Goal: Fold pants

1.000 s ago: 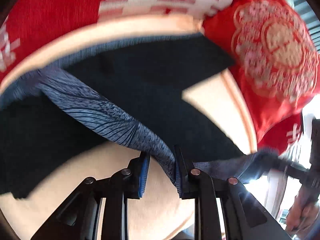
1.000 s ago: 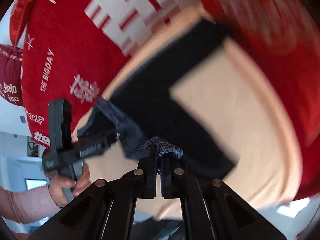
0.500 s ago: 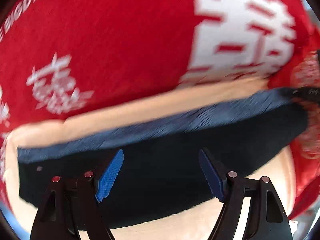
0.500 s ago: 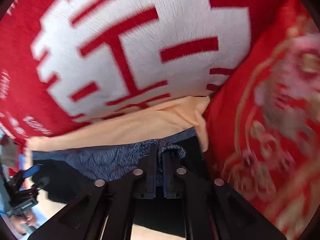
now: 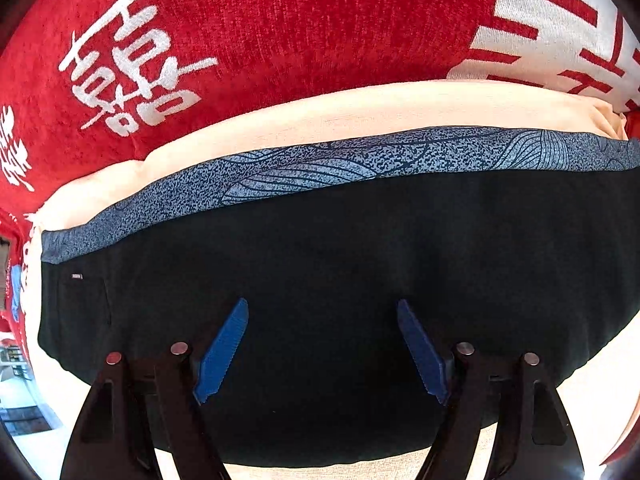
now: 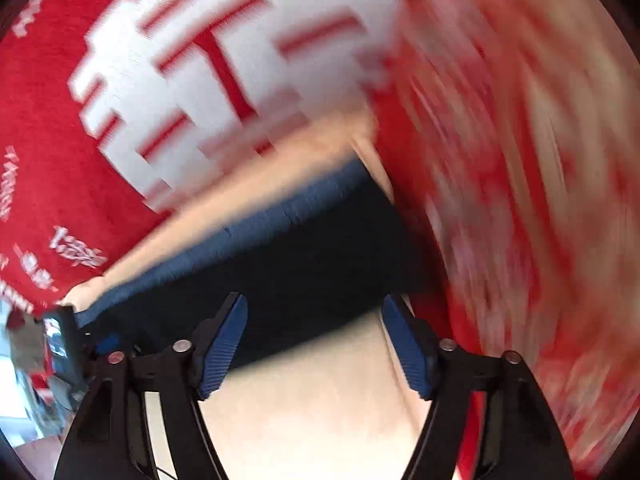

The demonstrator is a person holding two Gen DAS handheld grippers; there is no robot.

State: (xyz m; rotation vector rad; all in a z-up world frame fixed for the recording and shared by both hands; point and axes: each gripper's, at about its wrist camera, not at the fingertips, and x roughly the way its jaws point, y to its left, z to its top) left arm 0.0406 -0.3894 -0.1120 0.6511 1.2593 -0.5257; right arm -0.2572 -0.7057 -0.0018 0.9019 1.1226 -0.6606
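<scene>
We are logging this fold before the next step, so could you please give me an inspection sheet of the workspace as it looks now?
Surface: cream cushion, bare strip beyond the pants.
Job's things: dark pants lie flat in a wide band; patterned blue waistband along the far edge.
Clutter: nothing seen.
Grippers: left gripper open over the pants, holding nothing; right gripper open at the pants' near edge, holding nothing; its view is motion-blurred.
Cables: nothing seen.
Surroundings: red pillows with white lettering behind the cushion; another red patterned one on the right, blurred.
</scene>
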